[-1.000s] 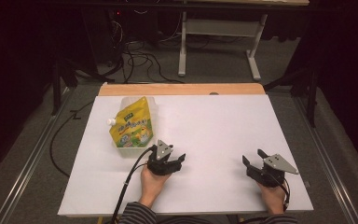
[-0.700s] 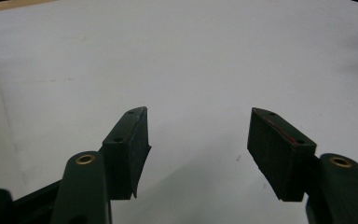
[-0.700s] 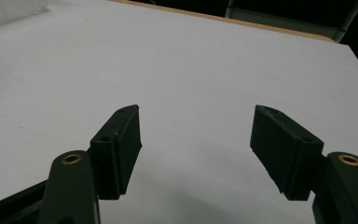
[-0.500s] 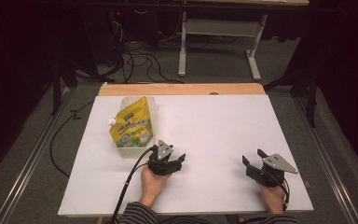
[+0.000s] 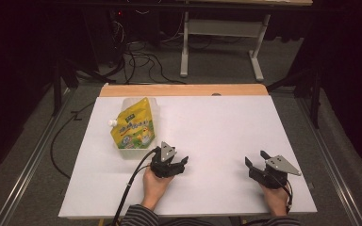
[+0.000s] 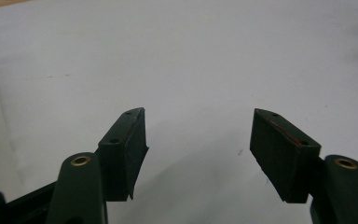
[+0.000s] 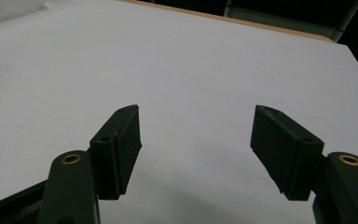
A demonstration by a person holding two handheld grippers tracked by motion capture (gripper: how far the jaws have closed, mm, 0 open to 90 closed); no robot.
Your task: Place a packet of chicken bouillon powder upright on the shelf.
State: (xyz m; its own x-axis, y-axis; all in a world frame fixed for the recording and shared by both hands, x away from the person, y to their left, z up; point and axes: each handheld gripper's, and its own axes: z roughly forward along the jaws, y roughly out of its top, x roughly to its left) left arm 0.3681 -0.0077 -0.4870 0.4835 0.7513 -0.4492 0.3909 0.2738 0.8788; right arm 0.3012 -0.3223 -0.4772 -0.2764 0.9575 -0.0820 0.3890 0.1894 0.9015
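Both grippers' jaws apart, empty; high view adds yellow pouch (image 5: 133,128) nr left gripper (image 5: 176,165).

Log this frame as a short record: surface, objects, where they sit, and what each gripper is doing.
surface: white table top with a wooden far edge
object: yellow pouch with a white spout, resting in a clear container
object position: far left part of the table
left gripper: open, holding nothing, near the pouch but apart from it
right gripper: open, holding nothing, near right part of the table
contact with pouch: none
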